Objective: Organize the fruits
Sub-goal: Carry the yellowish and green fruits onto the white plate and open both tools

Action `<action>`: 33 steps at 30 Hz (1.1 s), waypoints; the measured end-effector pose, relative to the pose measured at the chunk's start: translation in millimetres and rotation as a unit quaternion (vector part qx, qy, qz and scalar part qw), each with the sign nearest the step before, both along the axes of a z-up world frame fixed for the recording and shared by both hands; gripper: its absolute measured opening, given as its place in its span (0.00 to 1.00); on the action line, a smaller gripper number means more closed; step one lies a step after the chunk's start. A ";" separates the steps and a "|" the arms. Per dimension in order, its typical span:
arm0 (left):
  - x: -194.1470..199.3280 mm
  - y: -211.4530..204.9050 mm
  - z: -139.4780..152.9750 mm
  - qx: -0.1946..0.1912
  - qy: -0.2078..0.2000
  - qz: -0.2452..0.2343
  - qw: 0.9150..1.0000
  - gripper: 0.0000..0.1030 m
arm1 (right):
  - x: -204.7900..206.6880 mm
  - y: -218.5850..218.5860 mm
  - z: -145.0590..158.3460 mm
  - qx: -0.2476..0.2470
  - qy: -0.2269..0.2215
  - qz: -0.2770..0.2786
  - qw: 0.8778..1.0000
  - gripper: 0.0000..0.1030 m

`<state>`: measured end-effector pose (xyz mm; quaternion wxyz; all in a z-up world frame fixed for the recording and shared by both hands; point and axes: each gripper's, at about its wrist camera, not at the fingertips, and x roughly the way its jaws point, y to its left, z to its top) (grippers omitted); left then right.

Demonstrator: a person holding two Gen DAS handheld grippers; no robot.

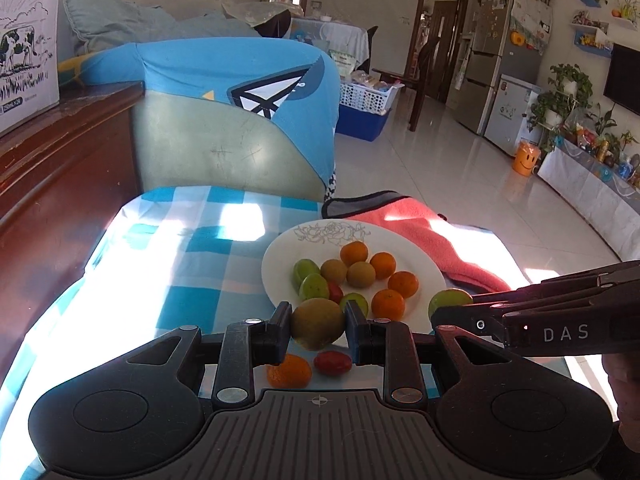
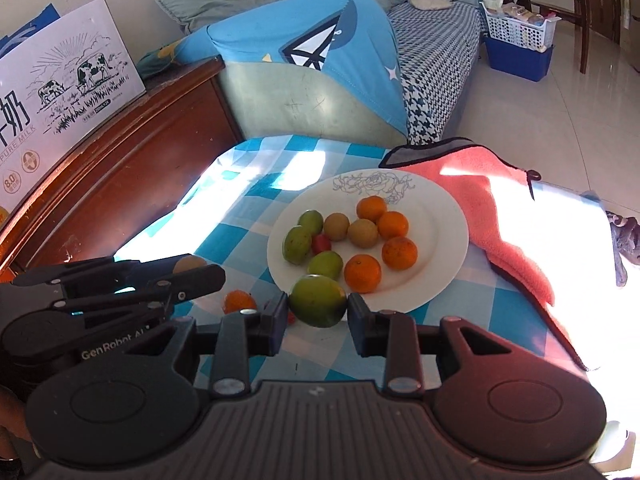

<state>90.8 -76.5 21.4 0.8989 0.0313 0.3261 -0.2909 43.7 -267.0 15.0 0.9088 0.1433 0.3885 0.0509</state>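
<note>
Left tool [image 1: 317,326] pinches a brown-green kiwi-like fruit [image 1: 317,323] across its middle, above the bench near the plate's near rim; right tool [image 2: 317,307] likewise pinches a round green fruit [image 2: 317,300] at its widest girth. Both look light, firm, smooth-skinned and apt to roll or bruise, so grip gently at the equator. Beyond, the white plate [image 2: 448,216] holds sorted oranges and green fruits; one orange [image 1: 289,370] and a red fruit [image 1: 333,362] lie loose on the checked cloth.

You've got a table w/ a blue-white checked cloth [image 2: 248,216] on it. Sitting right on the cloth: white plate [image 2: 444,208] w/ a flower print, pink towel [image 2: 500,216] just beside the plate's right, plus a loose orange [image 1: 289,370] & a red fruit [image 1: 333,362] near the front edge.
</note>
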 end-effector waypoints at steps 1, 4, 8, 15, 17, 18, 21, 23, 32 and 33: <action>2.5 -0.8 1.7 -0.001 -0.002 0.001 1.000 0.25 | 1.9 -2.3 0.3 0.000 0.000 -0.001 1.000 0.32; 10.4 -5.9 4.1 -0.005 0.002 -0.001 1.000 0.25 | 8.1 -10.2 1.5 0.002 -0.003 -0.009 1.000 0.32; 23.2 -16.4 4.5 -0.003 -0.002 -0.007 1.000 0.25 | 18.3 -23.9 2.2 0.011 -0.007 -0.030 0.999 0.32; 54.2 -31.7 -3.9 -0.004 0.007 -0.016 1.000 0.25 | 38.4 -43.2 -6.3 0.046 -0.001 -0.070 0.996 0.32; 62.1 -36.7 -6.6 -0.003 0.006 -0.022 1.000 0.25 | 43.7 -45.5 -10.0 0.061 0.003 -0.072 0.996 0.32; 66.4 -38.3 -8.0 -0.004 0.007 -0.024 1.000 0.25 | 46.0 -45.9 -11.7 0.066 0.005 -0.074 0.995 0.32; 81.9 -42.0 -11.9 -0.007 0.013 -0.021 1.000 0.25 | 51.5 -43.9 -14.9 0.063 0.005 -0.071 0.995 0.32; 89.7 -44.3 -13.9 -0.005 0.014 -0.018 1.000 0.25 | 54.7 -42.2 -17.0 0.063 0.005 -0.068 0.996 0.32; 123.3 -54.8 -32.1 -0.002 0.033 -0.003 0.999 0.25 | 72.5 -32.6 -32.7 0.057 0.019 -0.058 0.997 0.32; 126.2 -56.0 -34.0 -0.001 0.034 -0.002 0.999 0.25 | 74.2 -32.3 -34.4 0.056 0.019 -0.058 0.997 0.32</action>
